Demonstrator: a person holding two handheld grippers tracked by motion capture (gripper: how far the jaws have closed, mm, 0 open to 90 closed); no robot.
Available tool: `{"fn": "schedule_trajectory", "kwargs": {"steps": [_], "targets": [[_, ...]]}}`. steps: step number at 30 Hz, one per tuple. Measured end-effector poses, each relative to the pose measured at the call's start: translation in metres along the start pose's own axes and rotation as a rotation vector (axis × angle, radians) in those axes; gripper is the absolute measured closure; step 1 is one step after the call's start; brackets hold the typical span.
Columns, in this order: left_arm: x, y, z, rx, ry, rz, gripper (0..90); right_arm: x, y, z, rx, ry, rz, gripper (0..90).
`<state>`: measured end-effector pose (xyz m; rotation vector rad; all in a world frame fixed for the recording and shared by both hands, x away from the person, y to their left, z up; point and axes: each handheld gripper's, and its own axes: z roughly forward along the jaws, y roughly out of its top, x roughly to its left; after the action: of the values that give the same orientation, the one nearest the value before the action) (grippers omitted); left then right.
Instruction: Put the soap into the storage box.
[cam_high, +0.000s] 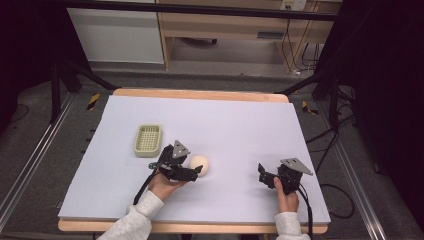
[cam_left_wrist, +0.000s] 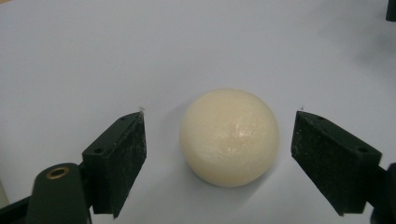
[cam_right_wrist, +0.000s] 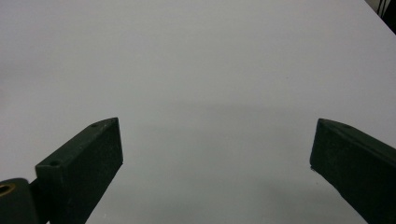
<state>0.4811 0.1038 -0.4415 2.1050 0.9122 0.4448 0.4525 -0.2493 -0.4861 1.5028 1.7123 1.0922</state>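
Observation:
A cream, egg-like ball (cam_high: 199, 164) rests on the white table sheet near the middle. In the left gripper view the ball (cam_left_wrist: 229, 137) lies between my left gripper's (cam_left_wrist: 219, 140) two black jaws, with a gap on each side. My left gripper (cam_high: 196, 171) is open, low at the ball's left side. A pale green basket (cam_high: 148, 140) stands empty to the left of it. My right gripper (cam_high: 262, 176) is open near the front right, and its own view has bare sheet between the jaws (cam_right_wrist: 217, 149).
The white sheet (cam_high: 240, 125) covers a wooden table whose edge shows at the back and front. Cables trail from both grippers toward the front edge. Black frame legs and a cabinet stand beyond the table.

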Motion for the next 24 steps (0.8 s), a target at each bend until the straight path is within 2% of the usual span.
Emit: {"fn": "schedule_trajectory", "kwargs": {"steps": [14,24], "targets": [[-0.006,0.005,0.013,0.030,0.001,0.018,16.4,0.000,0.000,0.000,0.000,0.001,0.000,2.9],[-0.008,0.004,0.021,0.055,-0.008,0.016,15.5,0.000,0.000,0.000,-0.001,0.006,0.001,2.9]]}}
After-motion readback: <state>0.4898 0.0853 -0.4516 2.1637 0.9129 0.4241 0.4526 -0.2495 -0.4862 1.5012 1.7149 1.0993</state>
